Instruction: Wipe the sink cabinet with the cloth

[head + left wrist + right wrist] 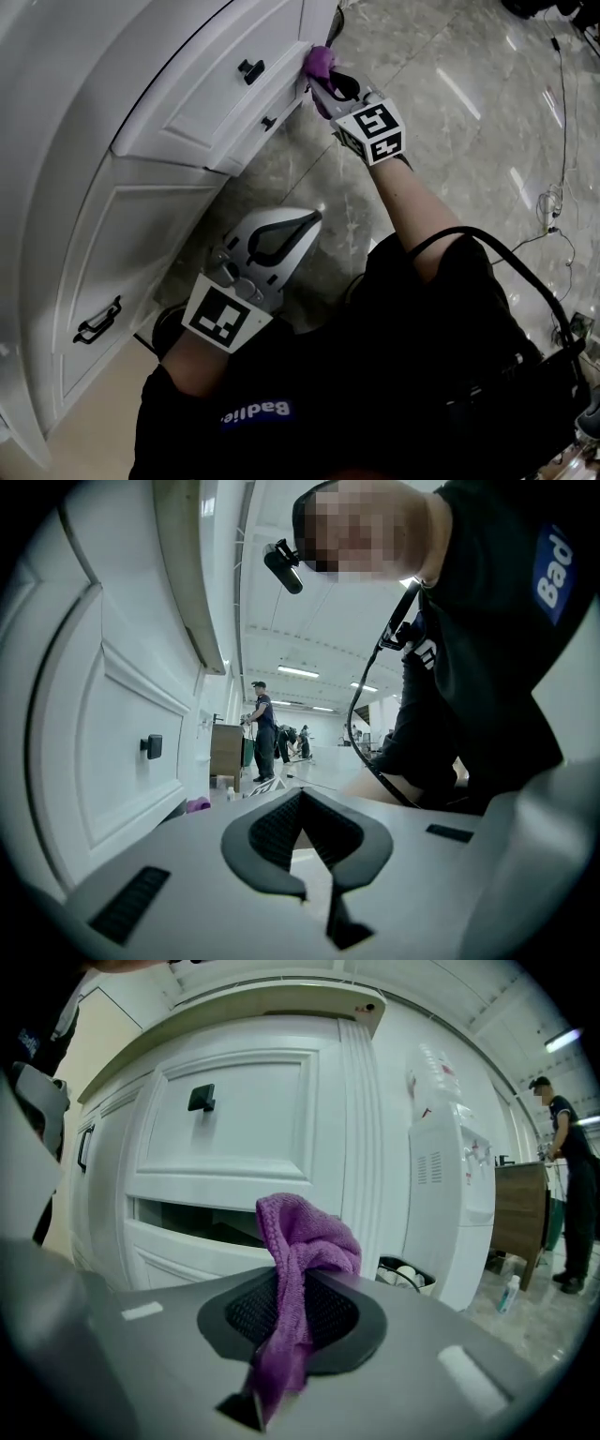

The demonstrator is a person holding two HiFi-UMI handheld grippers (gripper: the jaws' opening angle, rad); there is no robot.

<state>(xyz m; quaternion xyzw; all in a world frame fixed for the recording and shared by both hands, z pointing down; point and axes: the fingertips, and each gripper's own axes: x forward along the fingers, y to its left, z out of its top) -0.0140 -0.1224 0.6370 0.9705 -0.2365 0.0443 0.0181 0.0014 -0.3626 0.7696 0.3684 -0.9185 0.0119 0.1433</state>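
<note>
A white sink cabinet point(141, 169) with drawers and black knobs fills the left of the head view. My right gripper point(323, 80) is shut on a purple cloth point(319, 64) and holds it against the right end of the upper drawer front. In the right gripper view the purple cloth point(300, 1241) bunches up from between the jaws, close to the cabinet's fluted corner post point(361, 1147). My left gripper point(305, 220) hangs low beside the cabinet, jaws shut and empty; in its own view the left gripper point(302, 799) points along the cabinet front point(112, 752).
The drawer under the knobbed one point(202, 1099) stands slightly open, a dark gap point(197, 1224) showing. A white appliance point(450, 1204) and a small bin point(408, 1274) stand right of the cabinet. Cables point(553, 202) trail on the marble floor. People stand in the background point(261, 728).
</note>
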